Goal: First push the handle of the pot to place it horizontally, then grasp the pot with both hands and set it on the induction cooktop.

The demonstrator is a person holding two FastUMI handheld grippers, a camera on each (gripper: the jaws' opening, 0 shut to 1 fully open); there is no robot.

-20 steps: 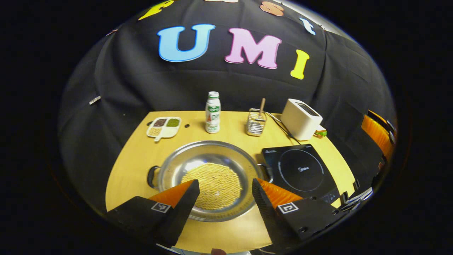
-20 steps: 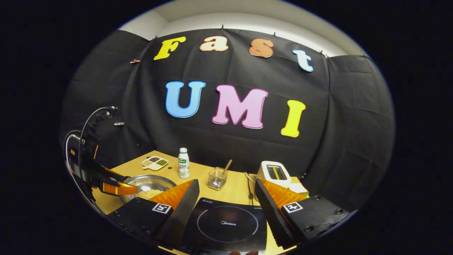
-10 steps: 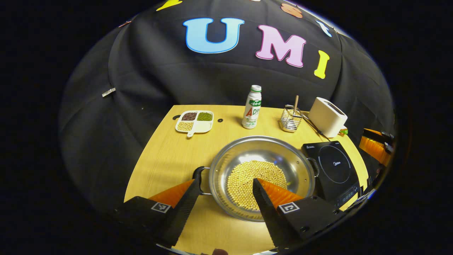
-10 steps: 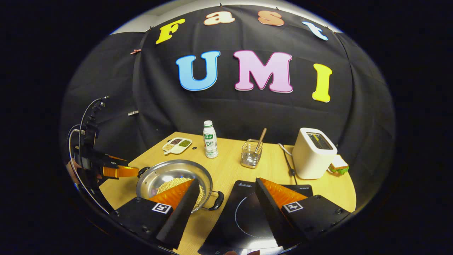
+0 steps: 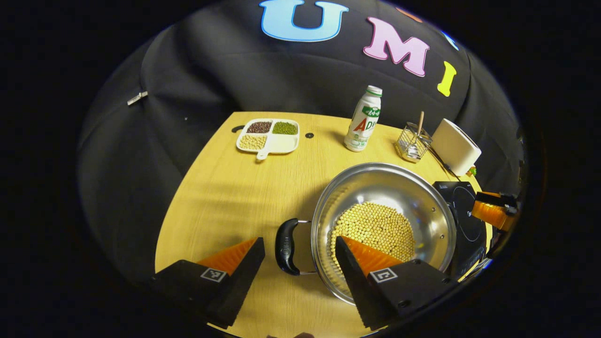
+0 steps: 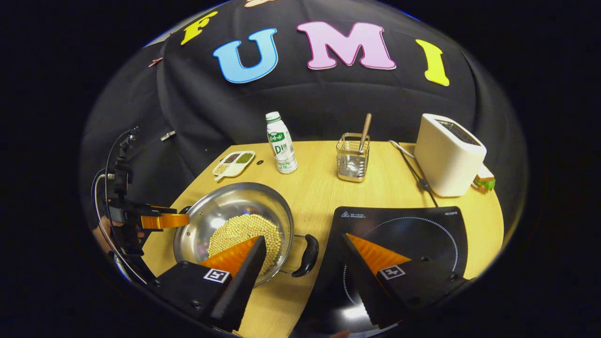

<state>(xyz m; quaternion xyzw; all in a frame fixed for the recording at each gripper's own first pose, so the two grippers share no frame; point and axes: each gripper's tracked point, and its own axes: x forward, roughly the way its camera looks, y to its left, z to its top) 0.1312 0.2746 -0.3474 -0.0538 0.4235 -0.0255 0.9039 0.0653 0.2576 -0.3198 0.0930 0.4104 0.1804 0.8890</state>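
Left gripper view: the left gripper [image 5: 299, 246] has swung over the pot [image 5: 382, 225] handle [image 5: 285, 246], fingers wide, empty; right gripper [image 6: 303, 244] likewise; grasp next.

Left gripper view: from the near left of the round wooden table [image 5: 225, 188], angled down, close over the black left pot handle [image 5: 286, 246]. Right gripper view: from the near right, close above the black induction cooktop [image 6: 404, 230]. Shared by both: the shiny steel pot of yellow beans [image 6: 235, 220] and the far table edge.
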